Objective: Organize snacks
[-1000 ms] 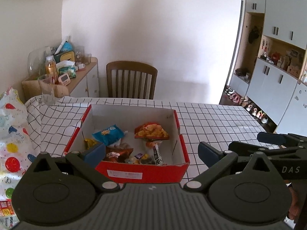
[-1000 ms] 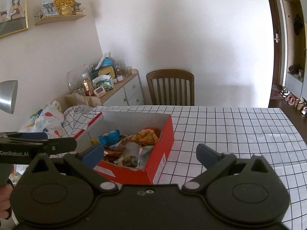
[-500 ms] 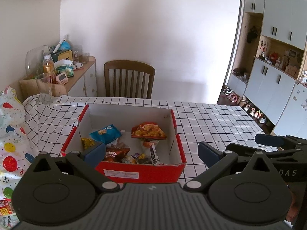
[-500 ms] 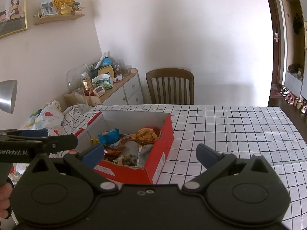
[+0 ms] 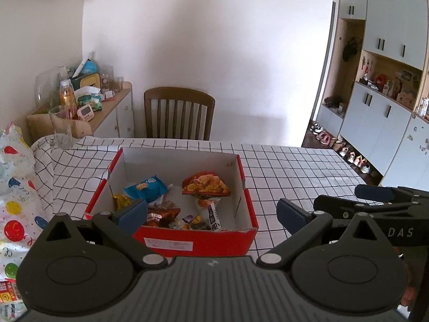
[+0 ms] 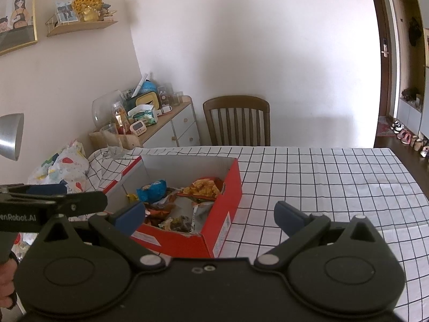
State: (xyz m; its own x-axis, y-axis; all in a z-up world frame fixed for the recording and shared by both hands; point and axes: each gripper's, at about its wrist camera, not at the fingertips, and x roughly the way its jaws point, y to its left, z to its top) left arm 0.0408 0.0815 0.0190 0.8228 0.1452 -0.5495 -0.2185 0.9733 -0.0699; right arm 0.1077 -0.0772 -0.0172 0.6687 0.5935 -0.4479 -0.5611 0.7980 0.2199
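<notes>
A red cardboard box (image 5: 198,242) (image 6: 225,187) with white inner walls sits on the checked tablecloth. Inside lie several snack packets: a blue one (image 5: 146,187) (image 6: 151,189), an orange one (image 5: 205,185) (image 6: 203,187), a brown one (image 5: 161,216) and smaller ones. My left gripper (image 5: 211,213) is open, held just before the box's near wall with nothing between its fingers. My right gripper (image 6: 210,214) is open too, over the box's near right corner, empty. Each gripper shows at the edge of the other's view.
A wooden chair (image 5: 179,112) stands at the table's far side. A drinking glass (image 5: 61,127) sits at the far left corner, beside a cluttered sideboard (image 5: 88,102). A balloon-print bag (image 5: 13,187) lies left of the box. Bare tablecloth (image 6: 321,182) stretches to the right.
Both grippers have drifted slightly; the box sits a little lower and more to the left in the left wrist view. Jaws stay open and the snacks have not moved.
</notes>
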